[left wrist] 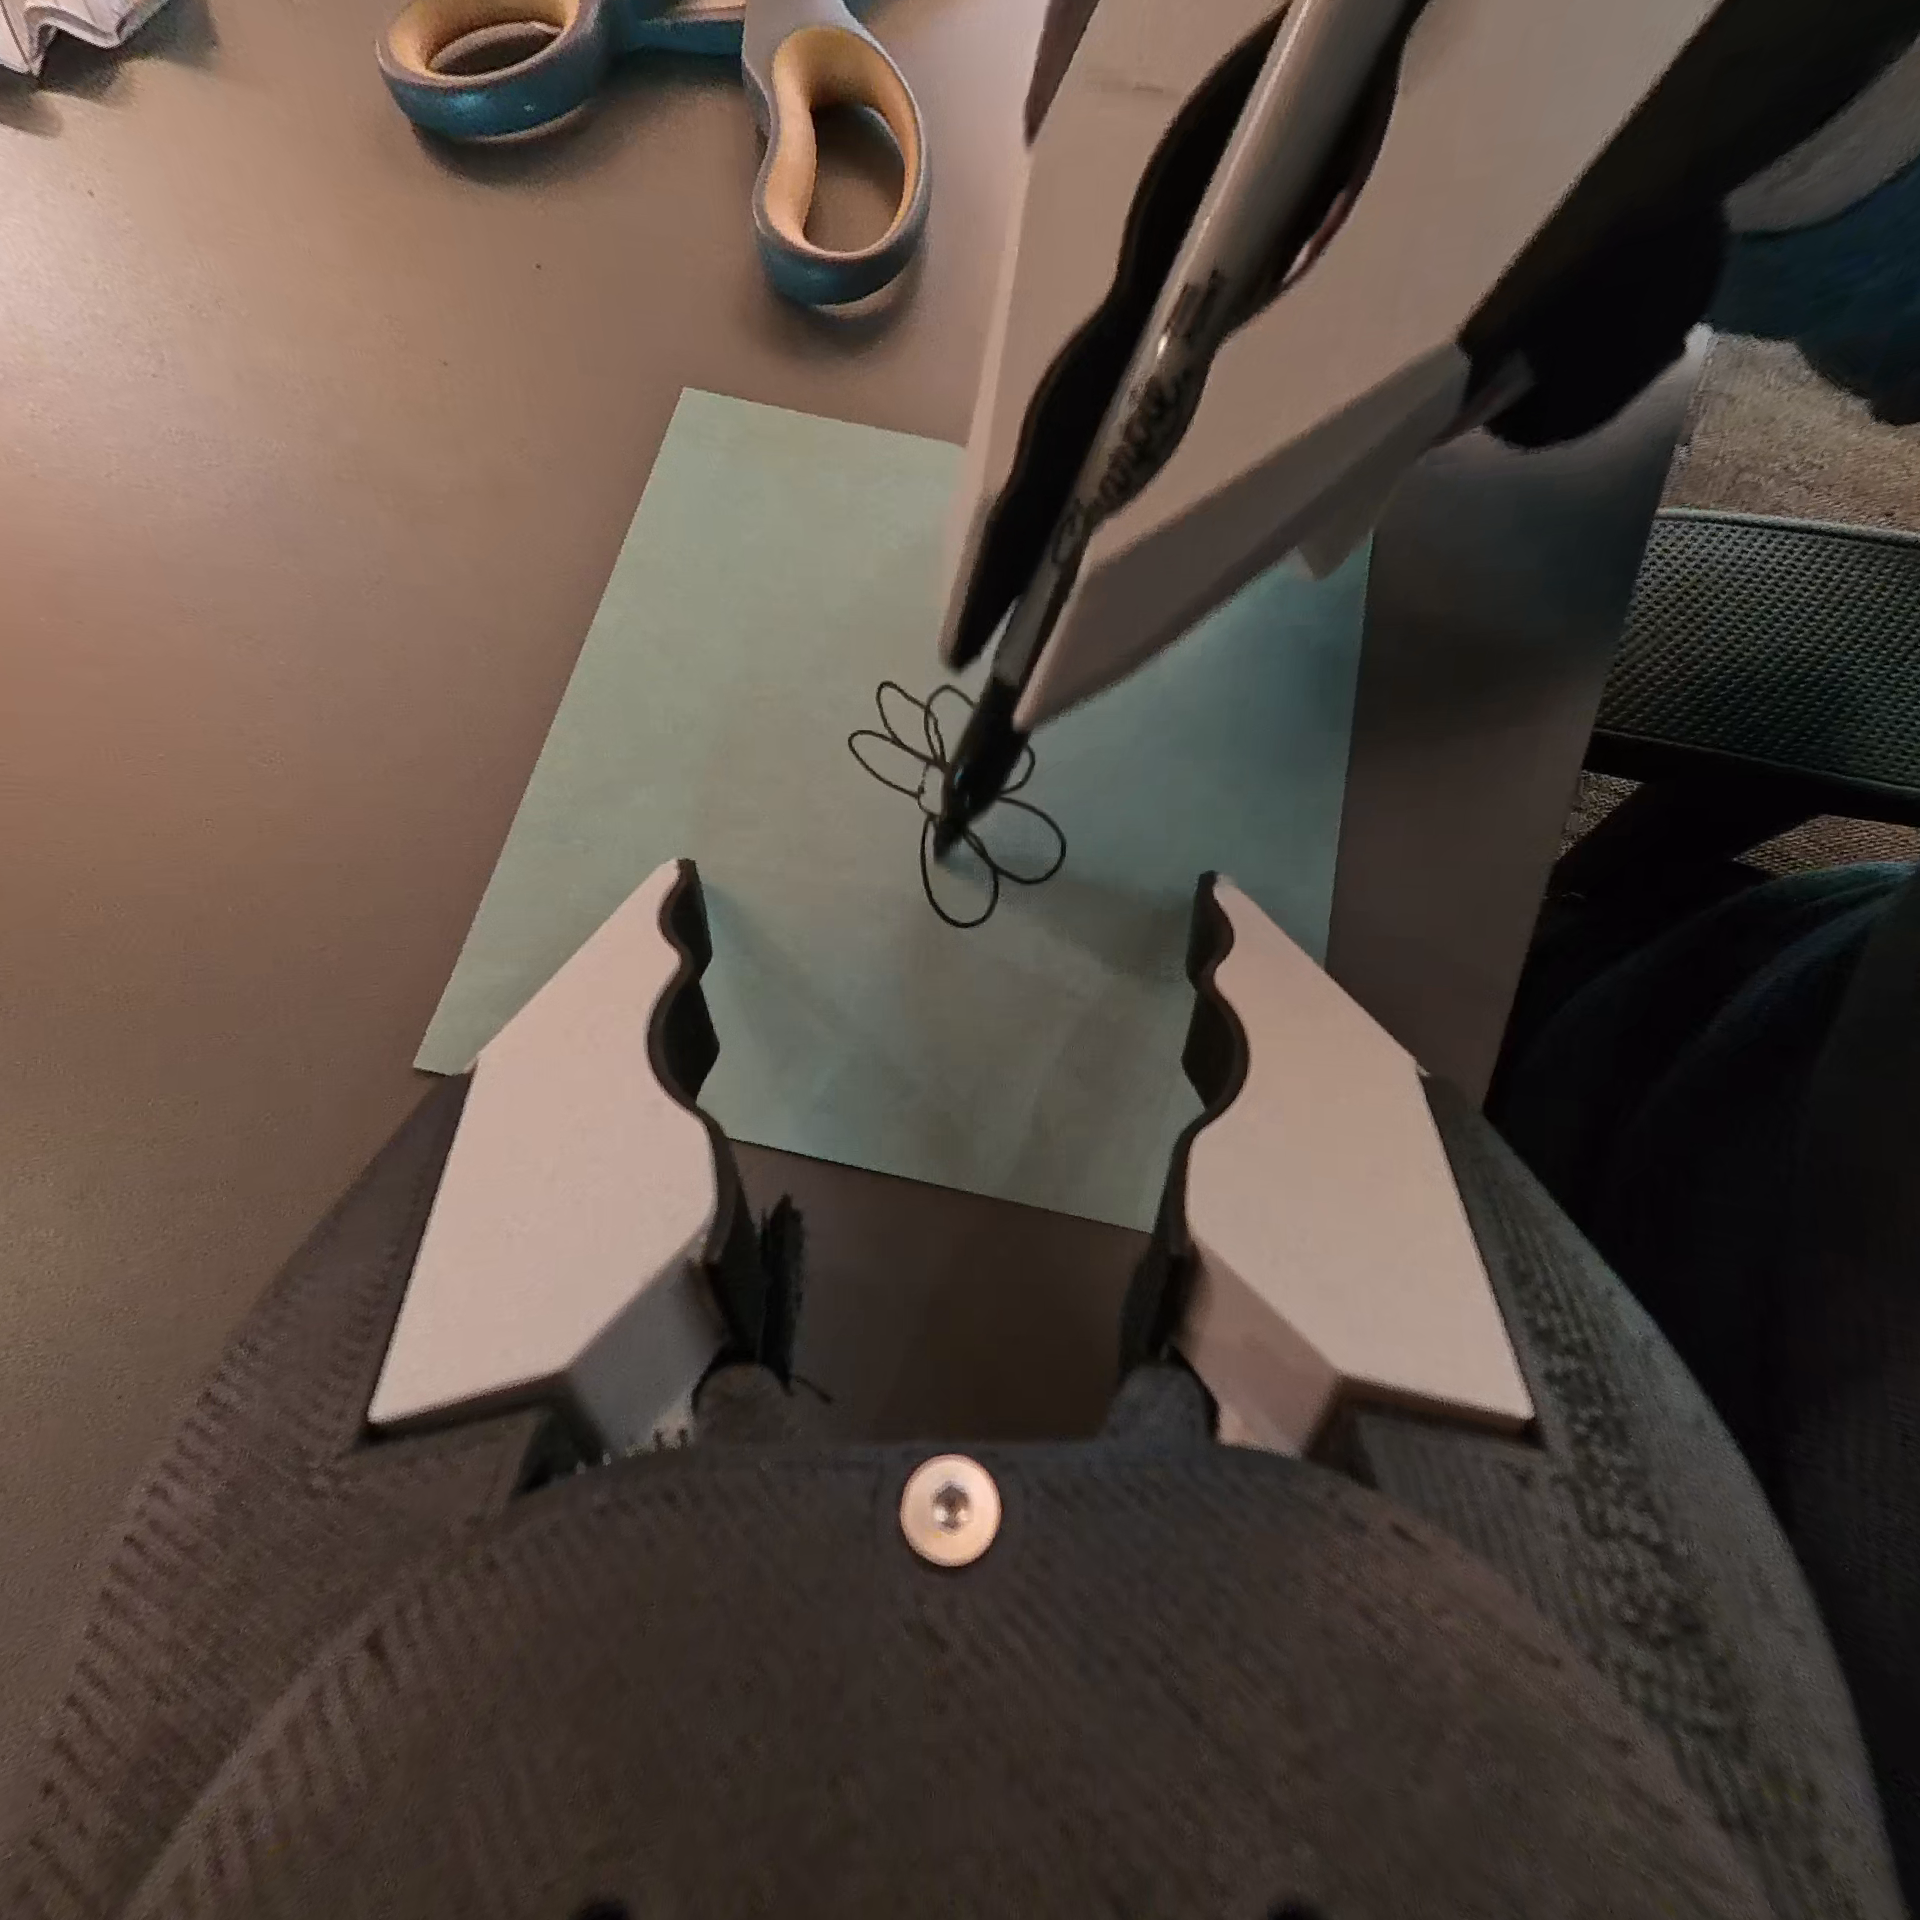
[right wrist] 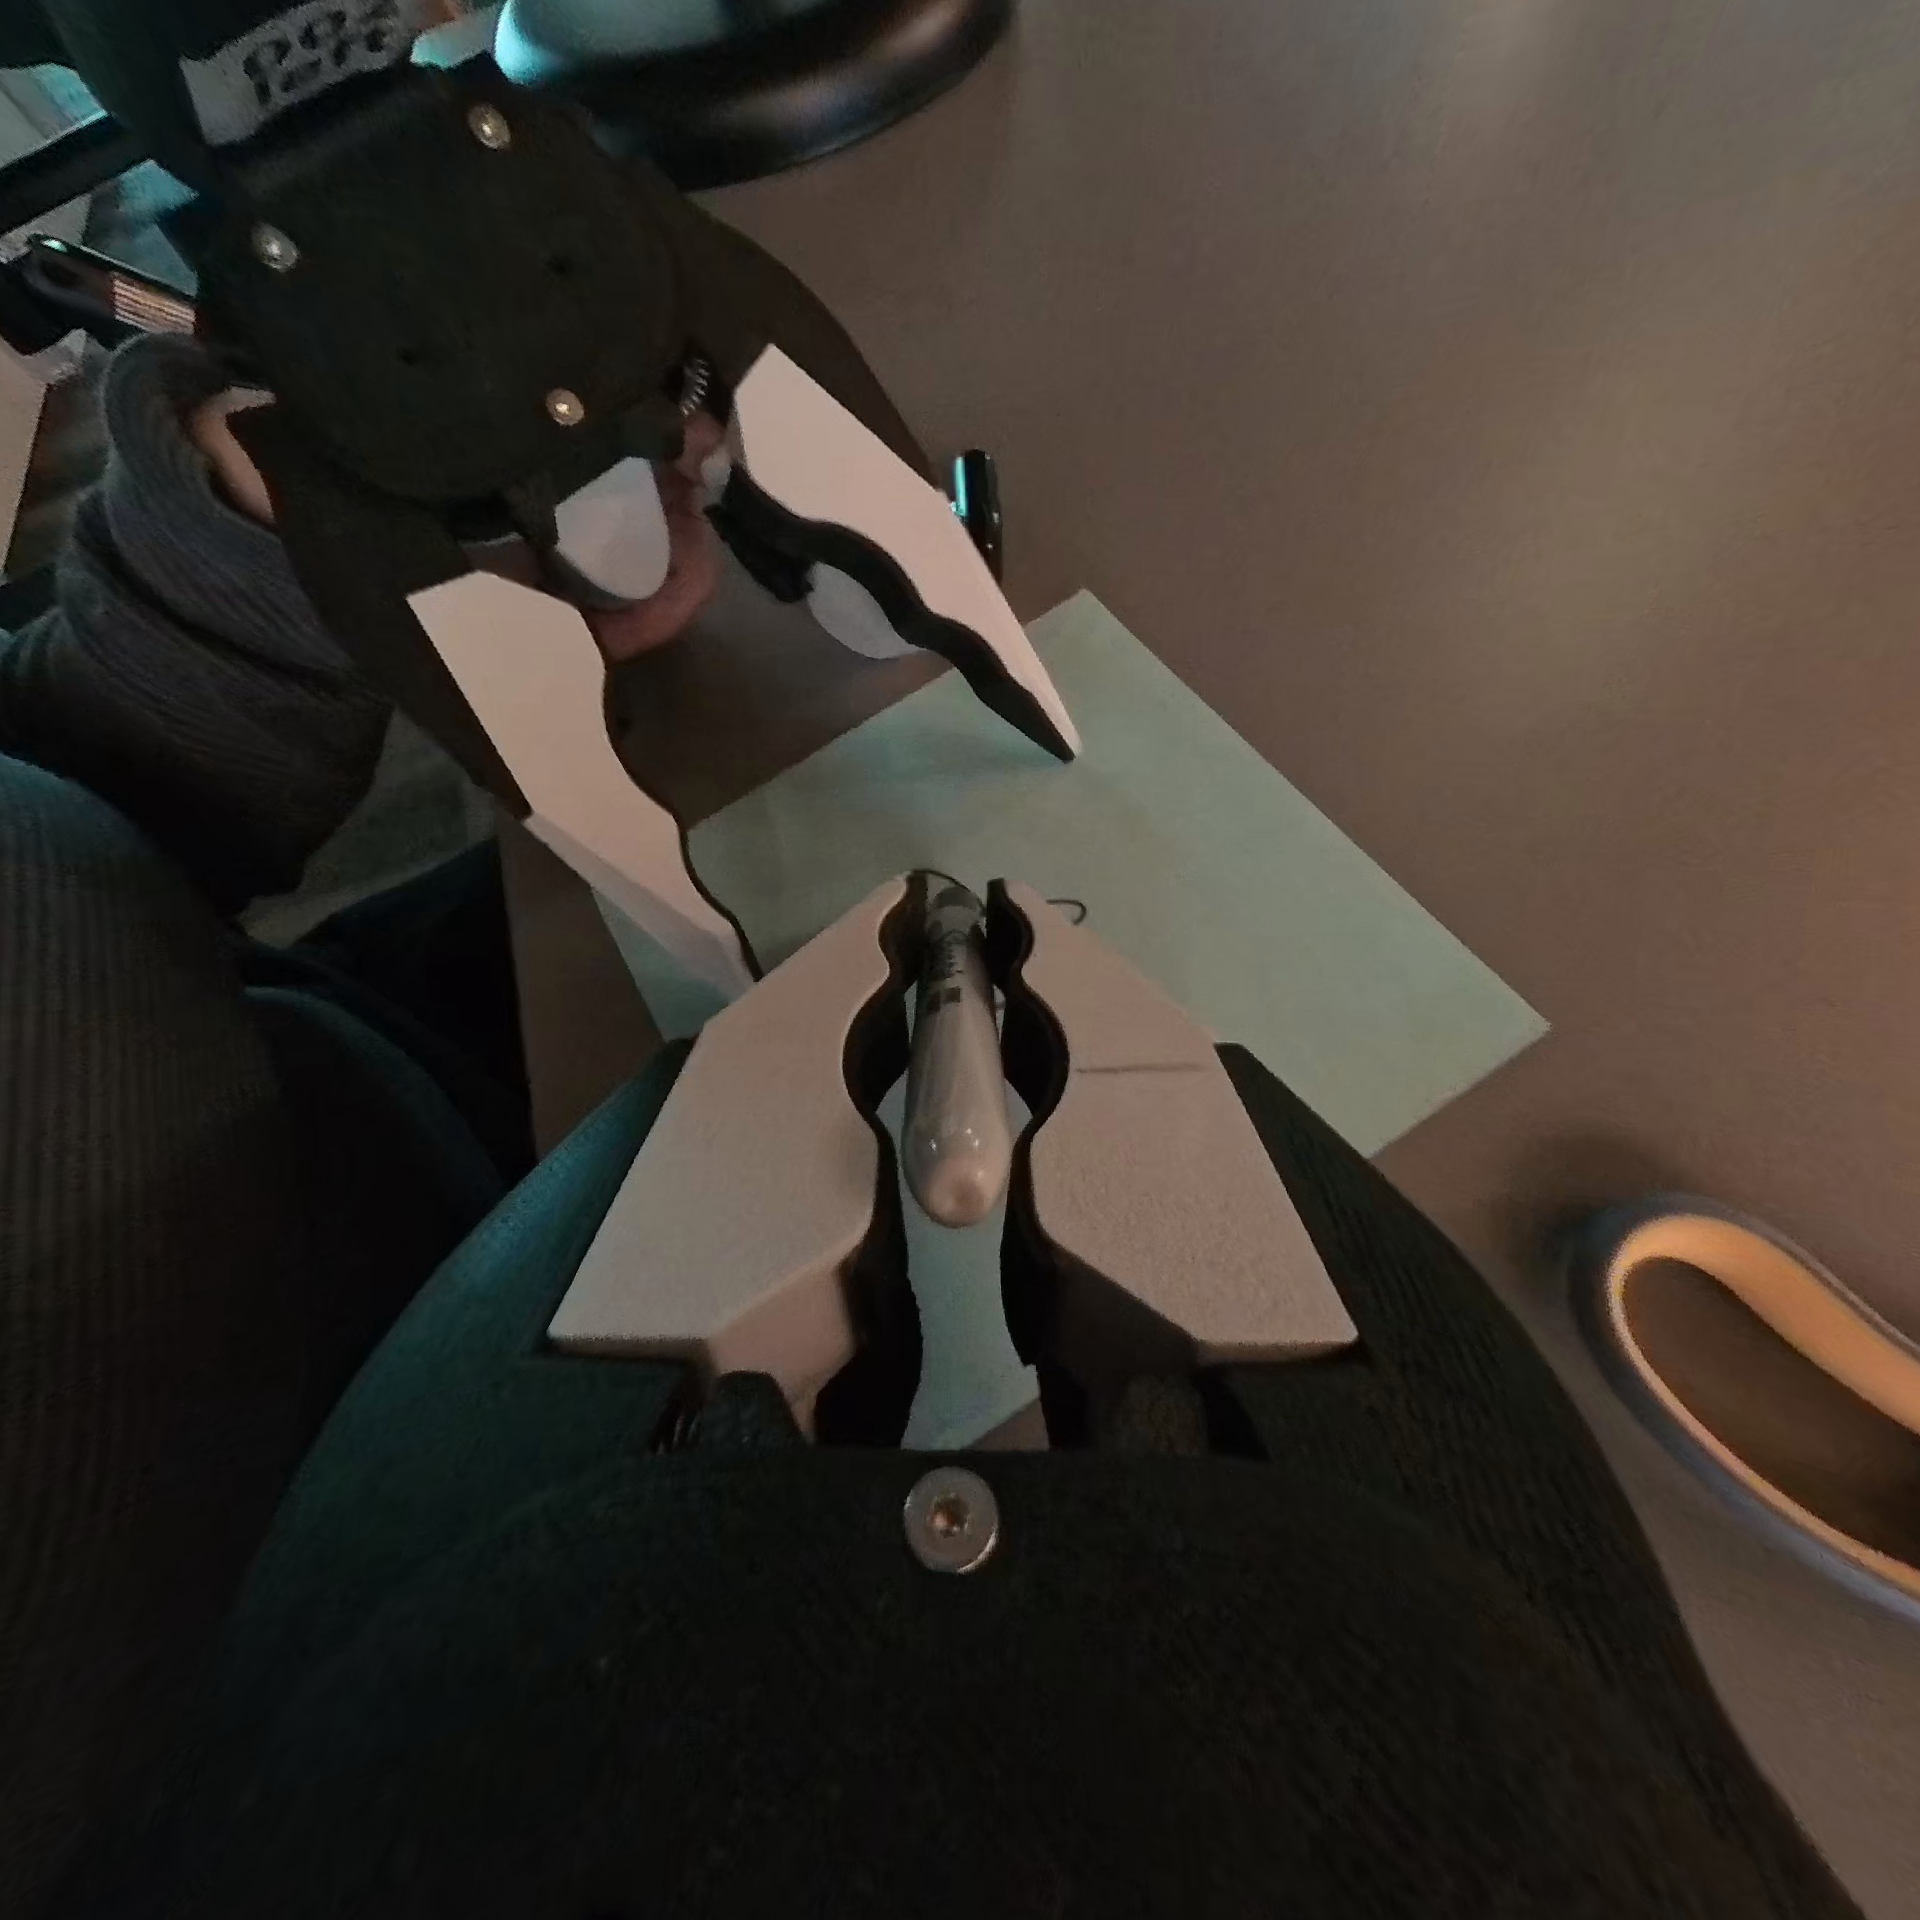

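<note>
A pale green paper sheet lies on the brown table. A flower of black loops is drawn on it. My right gripper is shut on a grey marker. In the left wrist view this gripper comes down from the upper right, and the marker has its black tip on the flower. My left gripper is open and holds nothing. In the right wrist view the left gripper has its fingertips down at the sheet near its edge.
Blue-handled scissors lie on the table beyond the sheet, and one handle shows in the right wrist view. A small black object lies behind the left gripper. A black round base stands farther off. A mesh chair is past the table edge.
</note>
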`<state>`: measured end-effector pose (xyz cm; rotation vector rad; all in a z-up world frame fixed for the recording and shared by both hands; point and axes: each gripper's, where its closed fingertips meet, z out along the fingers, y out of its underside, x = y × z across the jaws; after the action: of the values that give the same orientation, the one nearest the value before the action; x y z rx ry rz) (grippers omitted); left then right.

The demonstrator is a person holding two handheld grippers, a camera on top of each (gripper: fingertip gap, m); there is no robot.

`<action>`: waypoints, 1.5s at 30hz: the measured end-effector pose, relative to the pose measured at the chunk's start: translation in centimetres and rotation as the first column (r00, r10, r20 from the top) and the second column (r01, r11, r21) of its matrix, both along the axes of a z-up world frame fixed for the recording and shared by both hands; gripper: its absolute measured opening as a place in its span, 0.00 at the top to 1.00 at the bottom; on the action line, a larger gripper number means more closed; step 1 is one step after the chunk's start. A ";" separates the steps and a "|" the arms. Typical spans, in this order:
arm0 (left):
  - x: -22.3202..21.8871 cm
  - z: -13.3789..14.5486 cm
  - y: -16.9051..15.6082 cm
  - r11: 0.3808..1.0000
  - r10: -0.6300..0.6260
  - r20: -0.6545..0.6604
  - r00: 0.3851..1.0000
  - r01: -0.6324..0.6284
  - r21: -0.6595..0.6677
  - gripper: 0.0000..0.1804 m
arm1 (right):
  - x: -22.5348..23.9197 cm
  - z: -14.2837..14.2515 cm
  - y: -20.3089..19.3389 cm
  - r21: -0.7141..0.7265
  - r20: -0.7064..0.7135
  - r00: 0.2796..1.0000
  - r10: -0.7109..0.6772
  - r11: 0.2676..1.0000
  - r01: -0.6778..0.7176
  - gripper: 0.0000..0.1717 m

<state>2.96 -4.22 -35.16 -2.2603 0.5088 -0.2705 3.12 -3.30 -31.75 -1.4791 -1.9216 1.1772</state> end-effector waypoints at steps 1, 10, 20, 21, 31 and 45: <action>0.0 0.0 0.0 1.000 0.000 0.000 1.000 0.000 0.000 0.49 | -0.2 0.0 -0.2 0.001 -0.001 1.000 0.008 1.000 -0.008 0.95; 0.0 0.0 0.0 1.000 0.000 0.000 1.000 0.000 0.000 0.49 | -1.2 0.0 0.3 0.017 0.008 1.000 -0.005 1.000 0.005 0.95; 0.0 -0.1 0.1 1.000 0.000 0.000 1.000 0.000 0.000 0.49 | 0.1 -0.1 1.1 0.016 0.030 0.999 -0.026 1.000 0.025 0.95; 0.0 -0.1 0.1 1.000 0.000 0.000 1.000 0.000 -0.001 0.49 | 0.0 -0.1 1.1 0.013 0.029 0.999 -0.024 1.000 0.024 0.95; 0.0 -0.2 0.2 1.000 0.000 -0.001 1.000 0.000 -0.001 0.49 | -0.8 -0.2 1.6 0.023 0.020 0.999 -0.045 0.999 0.045 0.95; 0.0 -0.2 0.2 1.000 0.000 -0.001 1.000 0.000 -0.002 0.49 | 1.6 2.4 4.2 0.024 -0.062 0.993 -0.098 0.995 0.100 0.95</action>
<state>2.97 -3.99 -35.39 -2.2621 0.5096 -0.2695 4.67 0.91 -29.31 -1.4893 -1.7958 1.1347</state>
